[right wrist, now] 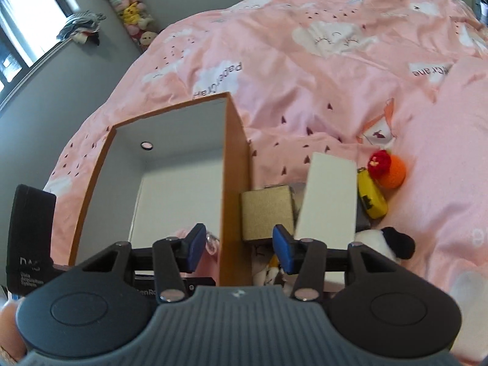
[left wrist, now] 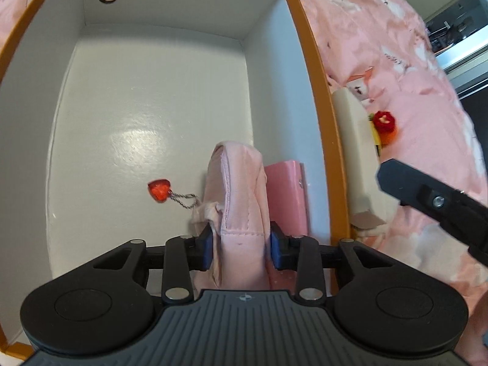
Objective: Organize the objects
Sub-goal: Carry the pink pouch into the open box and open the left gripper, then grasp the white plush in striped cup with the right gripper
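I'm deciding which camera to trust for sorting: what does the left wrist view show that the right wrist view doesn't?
Only the left wrist view: the pink pouch between the left gripper fingers, its red heart charm, a pink case.

Only the right: a gold box, yellow toy, panda plush.

Both: the orange box, white box, red-orange crochet ball.

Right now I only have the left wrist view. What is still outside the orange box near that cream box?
Observer: A gold box stands against the orange box, on its outer wall, beside the cream box.
Operator: Anything else there?
Observer: A black-and-white plush lies at the cream box's near end.
Operator: Is the right gripper carrying something?
Observer: No, the right gripper is open and empty.
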The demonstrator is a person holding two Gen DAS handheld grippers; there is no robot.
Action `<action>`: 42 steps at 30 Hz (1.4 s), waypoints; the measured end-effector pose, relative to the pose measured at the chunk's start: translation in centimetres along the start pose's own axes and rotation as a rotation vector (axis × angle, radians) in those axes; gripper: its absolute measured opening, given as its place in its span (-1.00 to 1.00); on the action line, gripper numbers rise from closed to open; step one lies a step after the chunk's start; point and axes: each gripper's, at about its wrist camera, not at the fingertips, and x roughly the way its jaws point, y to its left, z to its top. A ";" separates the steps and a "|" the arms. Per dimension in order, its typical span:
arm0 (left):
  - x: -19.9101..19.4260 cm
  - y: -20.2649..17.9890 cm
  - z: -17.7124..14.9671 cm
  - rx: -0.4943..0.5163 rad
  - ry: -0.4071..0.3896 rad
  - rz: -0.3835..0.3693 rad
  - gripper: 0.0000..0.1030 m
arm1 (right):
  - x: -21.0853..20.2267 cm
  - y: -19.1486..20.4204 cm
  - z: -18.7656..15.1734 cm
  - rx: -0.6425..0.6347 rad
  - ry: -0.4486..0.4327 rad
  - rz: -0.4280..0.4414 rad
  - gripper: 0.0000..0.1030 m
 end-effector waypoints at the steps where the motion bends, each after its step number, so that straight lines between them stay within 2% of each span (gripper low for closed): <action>1: 0.0 0.1 -0.1 0.000 -0.003 0.002 -0.20 | 0.0 -0.1 -0.1 -0.007 -0.010 -0.006 -0.01; 4: -0.4 0.6 -0.6 -0.006 -0.021 -0.008 0.00 | 0.3 -0.5 -0.5 -0.001 -0.018 0.006 0.00; 8: -1.6 0.8 -1.3 -0.004 -0.057 -0.064 0.23 | 0.9 -1.4 -1.0 0.038 0.012 0.029 0.01; 10: -2.3 0.8 -1.5 -0.001 -0.077 -0.095 0.21 | 1.0 -1.8 -1.1 0.048 0.013 0.028 0.01; 12: -3.0 0.7 -1.8 0.008 -0.094 -0.099 0.07 | 0.8 -2.2 -1.0 0.057 0.001 0.026 0.01; 14: -3.7 0.7 -2.2 0.027 -0.115 -0.092 -0.18 | 0.4 -2.5 -1.0 0.064 -0.015 0.018 0.01; 15: -4.0 0.8 -2.3 0.037 -0.118 -0.085 -0.25 | 0.2 -2.7 -1.0 0.066 -0.020 0.012 0.01; 20: -2.8 0.6 -2.0 0.064 -0.089 -0.097 -0.43 | 0.0 -3.9 -1.1 0.097 -0.021 -0.005 0.01; 24: -2.9 0.5 -2.0 0.069 -0.075 -0.093 -0.43 | -0.6 -4.9 -1.1 0.118 -0.024 -0.014 0.01; 26: -3.3 0.6 -2.0 0.064 -0.080 -0.093 -0.36 | -1.1 -5.6 -1.0 0.130 -0.030 -0.025 0.02; 30: -3.9 0.3 -2.2 0.081 -0.115 -0.079 -0.35 | -1.7 -6.9 -1.6 0.139 -0.050 -0.055 0.06; 35: -5.8 -0.7 -2.2 0.110 -0.194 -0.061 -0.35 | -1.8 -8.6 -3.2 0.169 -0.011 -0.085 0.06; 38: -7.5 -2.4 -2.3 0.168 -0.235 -0.117 -0.35 | -1.5 -8.8 -4.3 0.132 0.036 -0.112 0.06; 40: -8.0 -3.8 -2.5 0.204 -0.227 -0.164 -0.35 | -0.8 -8.9 -5.1 0.105 0.076 -0.144 0.06; 42: -7.8 -5.4 -2.6 0.243 -0.215 -0.179 -0.35 | 0.0 -9.3 -5.6 0.118 0.104 -0.131 0.04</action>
